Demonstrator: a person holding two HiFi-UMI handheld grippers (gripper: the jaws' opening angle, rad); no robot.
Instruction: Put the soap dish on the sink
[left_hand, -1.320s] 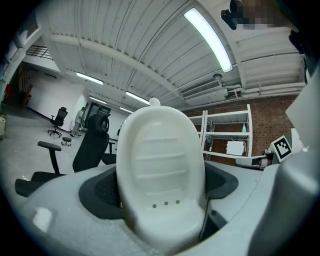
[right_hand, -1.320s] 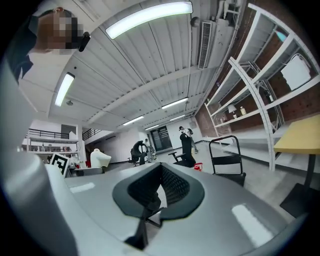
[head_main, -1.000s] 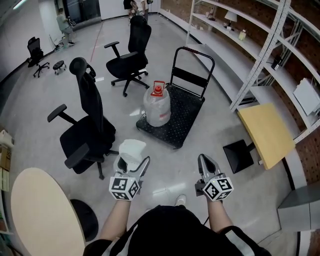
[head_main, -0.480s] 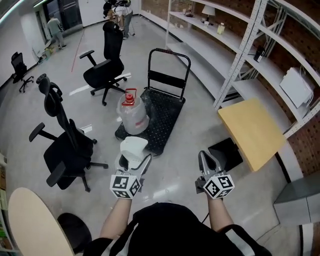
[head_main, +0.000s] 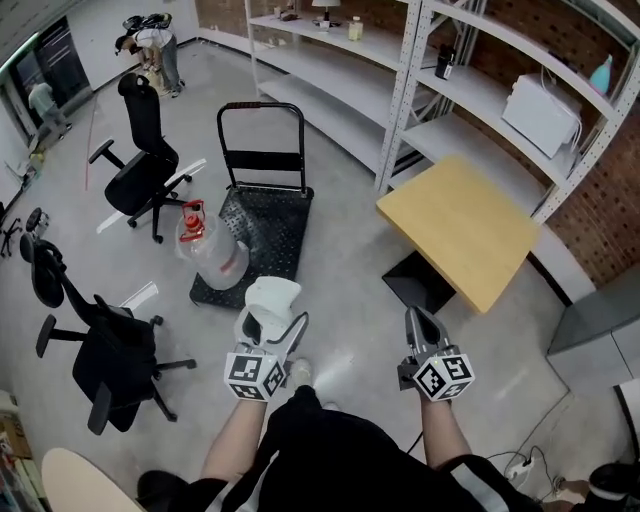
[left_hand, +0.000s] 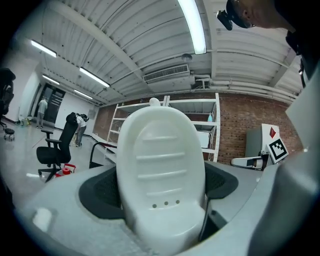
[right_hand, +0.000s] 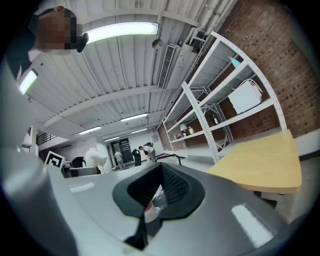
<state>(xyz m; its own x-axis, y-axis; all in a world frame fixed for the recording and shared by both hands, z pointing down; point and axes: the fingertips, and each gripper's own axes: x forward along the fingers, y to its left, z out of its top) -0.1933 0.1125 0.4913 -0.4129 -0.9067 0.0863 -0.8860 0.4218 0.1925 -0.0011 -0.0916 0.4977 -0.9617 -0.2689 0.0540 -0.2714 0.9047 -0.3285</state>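
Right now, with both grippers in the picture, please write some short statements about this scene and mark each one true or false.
1. The left gripper holds a white soap dish. True.
2. The right gripper holds a bottle. False: its jaws are together with nothing between them.
3. A table with a wooden top stands beside the metal shelves. True.
4. The soap dish already rests on a sink. False: it is in the left gripper, above the floor, and no sink shows in any view.
5. The office chairs are red. False: they are black.
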